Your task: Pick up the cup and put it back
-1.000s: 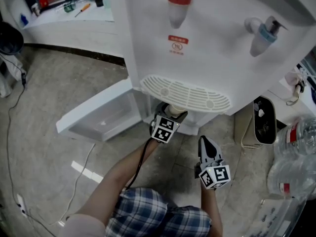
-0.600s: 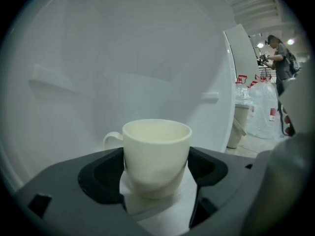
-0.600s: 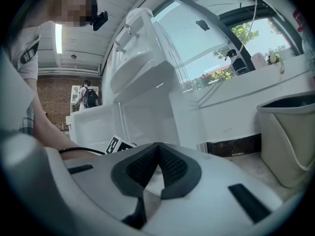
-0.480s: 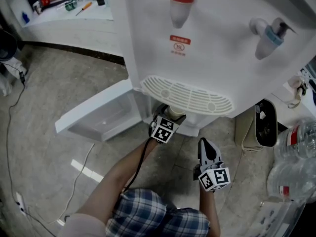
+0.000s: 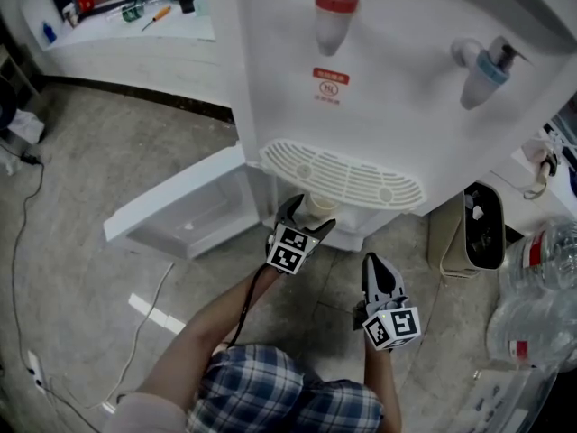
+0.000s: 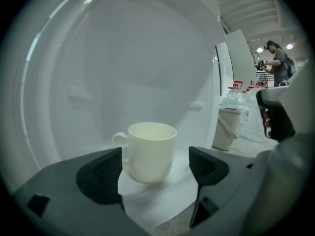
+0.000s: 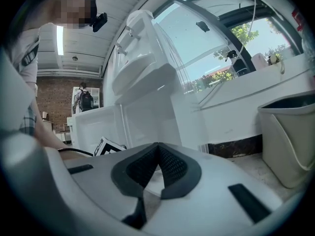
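One big water dispenser (image 5: 379, 79), lower compartment open. Left tool (image 6: 155, 172) sits at its mouth, jaws spread wide. The cream mug (image 6: 150, 151) stands upright straight ahead, lined up with the gap, untouched. Right tool (image 7: 156, 166) is pinched shut on nothing, farther back.

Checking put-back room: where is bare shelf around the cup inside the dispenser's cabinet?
Bare white shelf shows in front of the cream ceramic cup, between the pads of the open left claw, and along the cup's right. The handle side is crowded by the nearer pad.
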### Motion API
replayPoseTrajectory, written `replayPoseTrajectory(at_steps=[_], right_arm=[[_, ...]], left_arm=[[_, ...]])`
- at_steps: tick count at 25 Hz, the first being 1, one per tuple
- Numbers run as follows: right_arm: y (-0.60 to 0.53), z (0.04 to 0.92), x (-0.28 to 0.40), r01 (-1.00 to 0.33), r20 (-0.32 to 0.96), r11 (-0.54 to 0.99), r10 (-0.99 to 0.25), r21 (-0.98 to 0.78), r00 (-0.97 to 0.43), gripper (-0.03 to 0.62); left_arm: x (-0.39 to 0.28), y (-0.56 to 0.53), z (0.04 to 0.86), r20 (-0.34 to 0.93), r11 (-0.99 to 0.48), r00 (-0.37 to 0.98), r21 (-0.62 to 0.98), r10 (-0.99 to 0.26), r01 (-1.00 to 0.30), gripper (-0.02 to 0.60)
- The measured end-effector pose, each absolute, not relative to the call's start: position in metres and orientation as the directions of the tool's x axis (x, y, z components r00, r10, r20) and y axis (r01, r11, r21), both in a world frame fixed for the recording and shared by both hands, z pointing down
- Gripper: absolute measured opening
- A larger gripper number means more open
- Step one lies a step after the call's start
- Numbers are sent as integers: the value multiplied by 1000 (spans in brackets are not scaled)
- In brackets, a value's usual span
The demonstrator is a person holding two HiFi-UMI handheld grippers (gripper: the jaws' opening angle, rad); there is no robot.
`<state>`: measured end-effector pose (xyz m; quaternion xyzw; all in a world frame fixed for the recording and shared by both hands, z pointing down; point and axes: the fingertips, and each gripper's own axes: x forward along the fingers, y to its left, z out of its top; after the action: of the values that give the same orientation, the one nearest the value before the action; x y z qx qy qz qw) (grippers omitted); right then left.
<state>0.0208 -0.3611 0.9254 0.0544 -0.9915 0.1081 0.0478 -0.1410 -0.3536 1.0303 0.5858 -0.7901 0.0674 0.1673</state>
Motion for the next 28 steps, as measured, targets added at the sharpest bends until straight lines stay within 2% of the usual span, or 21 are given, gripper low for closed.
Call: replayPoseTrajectory(at_steps=[5,10,15,17,21,28], right_arm=[[-360,916,24,-125,110,975,-106,-184,-988,17],[-359,892,42,-172,145,971,-148,-166,-978,17],[-351,836,64,-230,175,949,-194,-215,-965,17],[-345,806,69,-240,185,944,-201,-226,-962,17],[-337,729,76,-267,197,936,-224,-230,-954,17],[-330,563,83,-296,224,937,-253,-183,-941,17]], left_arm=[[-124,-338,998,284,251,-219,82,-933,-964,405],[-97,-317,957,291,167,-136,85,-947,-982,392],[-84,-281,886,320,168,-132,86,-938,-982,210],[-78,-267,852,340,154,-122,68,-932,-986,116],[-72,-238,774,367,167,-133,63,-921,-984,58],[-92,-179,605,370,298,-238,114,-898,-948,27]])
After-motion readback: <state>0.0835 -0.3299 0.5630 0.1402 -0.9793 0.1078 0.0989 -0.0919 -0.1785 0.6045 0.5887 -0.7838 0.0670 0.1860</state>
